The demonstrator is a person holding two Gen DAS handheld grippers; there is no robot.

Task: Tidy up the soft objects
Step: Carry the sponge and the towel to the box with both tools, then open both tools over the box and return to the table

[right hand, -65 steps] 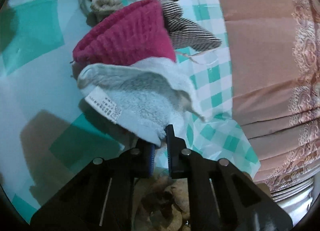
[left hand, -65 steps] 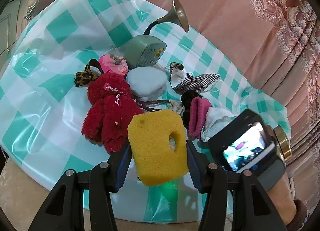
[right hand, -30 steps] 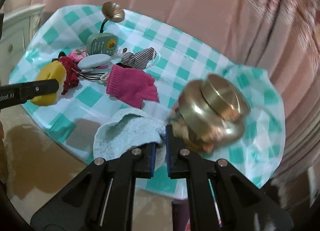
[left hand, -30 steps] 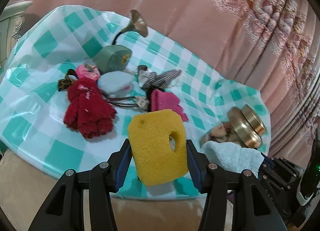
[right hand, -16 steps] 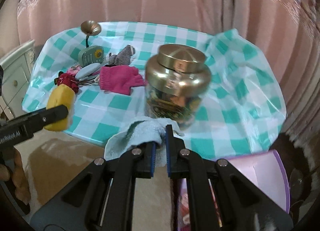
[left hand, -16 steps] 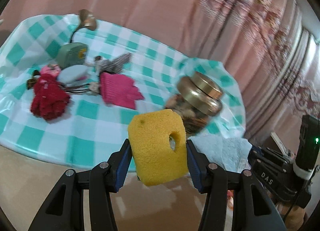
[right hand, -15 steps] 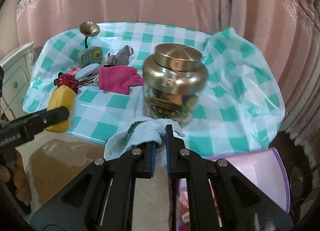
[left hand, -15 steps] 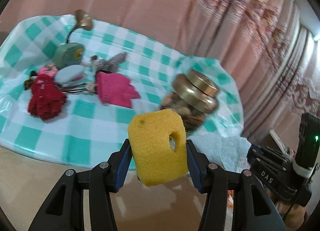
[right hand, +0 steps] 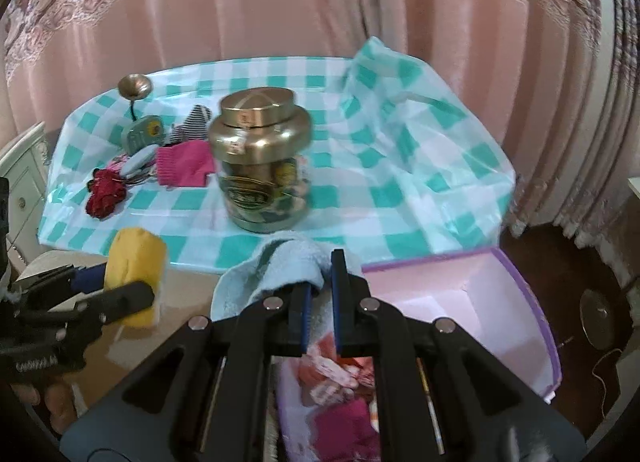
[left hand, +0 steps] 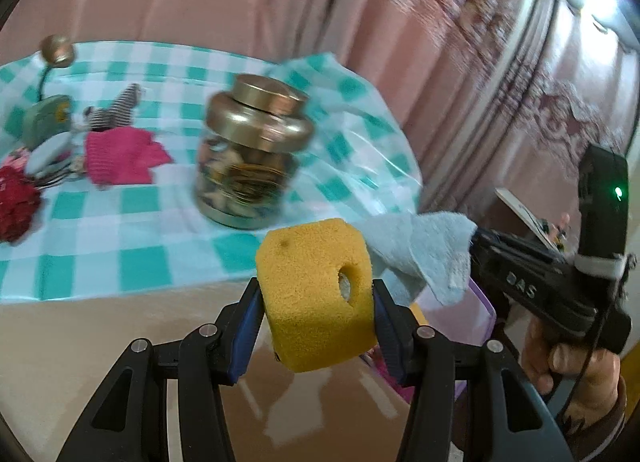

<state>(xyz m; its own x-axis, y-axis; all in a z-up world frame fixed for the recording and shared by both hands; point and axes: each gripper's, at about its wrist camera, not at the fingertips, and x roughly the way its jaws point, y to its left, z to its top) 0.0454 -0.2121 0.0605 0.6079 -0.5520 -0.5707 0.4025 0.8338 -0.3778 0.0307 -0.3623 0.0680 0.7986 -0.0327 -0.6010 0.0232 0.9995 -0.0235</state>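
Clamping sponge (left hand: pixel 316 298), left gripper (left hand: pixel 316 302) jaws half spread; right gripper (right hand: pixel 320 294) jaws nearly together, pinching towel (right hand: pixel 280 266).

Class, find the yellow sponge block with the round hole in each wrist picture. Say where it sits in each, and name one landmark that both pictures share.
Left wrist view: the yellow sponge block sits low in the centre, clamped between the left gripper's jaws.
Right wrist view: the same sponge sits at the left edge, below the table's rim.
Shared landmark: the brass-lidded glass jar on the teal checked tablecloth.
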